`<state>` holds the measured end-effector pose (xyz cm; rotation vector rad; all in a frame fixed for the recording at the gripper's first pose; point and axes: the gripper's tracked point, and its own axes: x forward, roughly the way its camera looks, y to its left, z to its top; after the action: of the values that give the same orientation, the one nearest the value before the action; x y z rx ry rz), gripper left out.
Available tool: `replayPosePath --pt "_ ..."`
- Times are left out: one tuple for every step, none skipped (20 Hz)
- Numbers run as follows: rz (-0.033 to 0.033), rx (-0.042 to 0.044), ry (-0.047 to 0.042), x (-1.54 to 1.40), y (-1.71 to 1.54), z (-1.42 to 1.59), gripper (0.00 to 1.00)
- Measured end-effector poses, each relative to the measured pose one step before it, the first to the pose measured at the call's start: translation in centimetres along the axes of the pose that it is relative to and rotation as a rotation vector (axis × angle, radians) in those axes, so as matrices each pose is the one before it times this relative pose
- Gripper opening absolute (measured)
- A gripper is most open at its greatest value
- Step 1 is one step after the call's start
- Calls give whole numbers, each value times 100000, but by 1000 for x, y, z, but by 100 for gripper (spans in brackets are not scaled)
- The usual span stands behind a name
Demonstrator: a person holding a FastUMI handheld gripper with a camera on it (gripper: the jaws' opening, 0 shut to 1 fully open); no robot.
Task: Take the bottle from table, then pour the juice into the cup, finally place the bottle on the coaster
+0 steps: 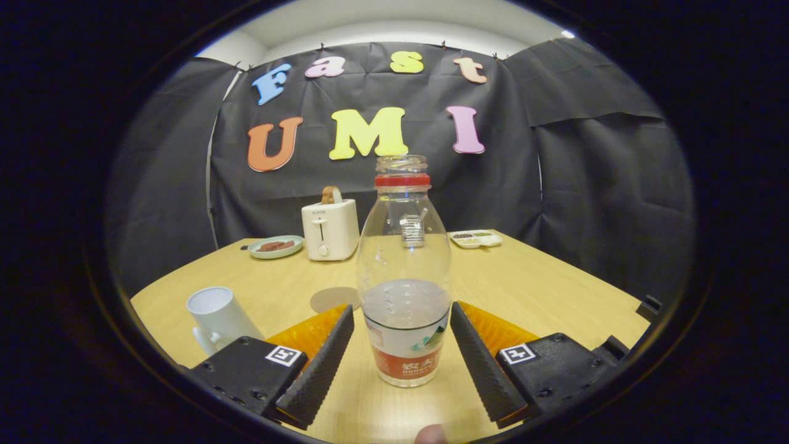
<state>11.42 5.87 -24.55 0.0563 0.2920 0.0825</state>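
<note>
Wooden table [542, 290]: uncapped bottle [404, 271] upright between spread fingers [402, 364], untouched; cup [217, 317] beside.

Across the wooden table [555, 277] I see a white toaster [330, 229] with a slice sticking up, a small green plate [276, 246] of food beside it, and a white divided tray [475, 238] farther over

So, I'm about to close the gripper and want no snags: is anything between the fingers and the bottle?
Nothing visible. The bottle stands upright on the table between the open gripper fingers, with bare gaps either side. The cup and coaster sit off to the side.
</note>
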Motion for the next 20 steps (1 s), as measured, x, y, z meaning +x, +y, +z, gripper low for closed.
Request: replayPosePath --pt "-90 1091 -7 9 -131 249 99" --pt "-177 1202 -569 14 -26 344 96" --pt "-368 1146 -201 -110 -69 171 91" --pt "-139 700 1237 99 -143 -172 87" --pt "-366 782 -73 -142 -9 151 82" --pt "321 -281 -24 -289 190 304 81" --pt "553 -1579 -267 -267 356 462 78" --pt "136 -2375 -352 -336 268 466 76" --pt "550 -1979 -960 -297 291 563 75" --pt "750 -1472 -737 -410 377 663 74" --pt "1197 -1212 -819 -305 494 572 73" --pt "1307 -2135 215 -172 560 483 71" --pt "1190 -2197 -534 -148 496 422 70" --pt "498 -3625 -321 -26 483 538 70" --pt "-395 -4714 -583 47 167 441 70" --pt "-393 -5203 -388 0 221 388 69" --pt "-59 -4566 -845 208 358 424 70" --pt "-265 -4445 -82 317 328 231 69" --pt "-86 -4694 406 232 256 22 69" --pt "8 -4430 153 258 281 81 70"
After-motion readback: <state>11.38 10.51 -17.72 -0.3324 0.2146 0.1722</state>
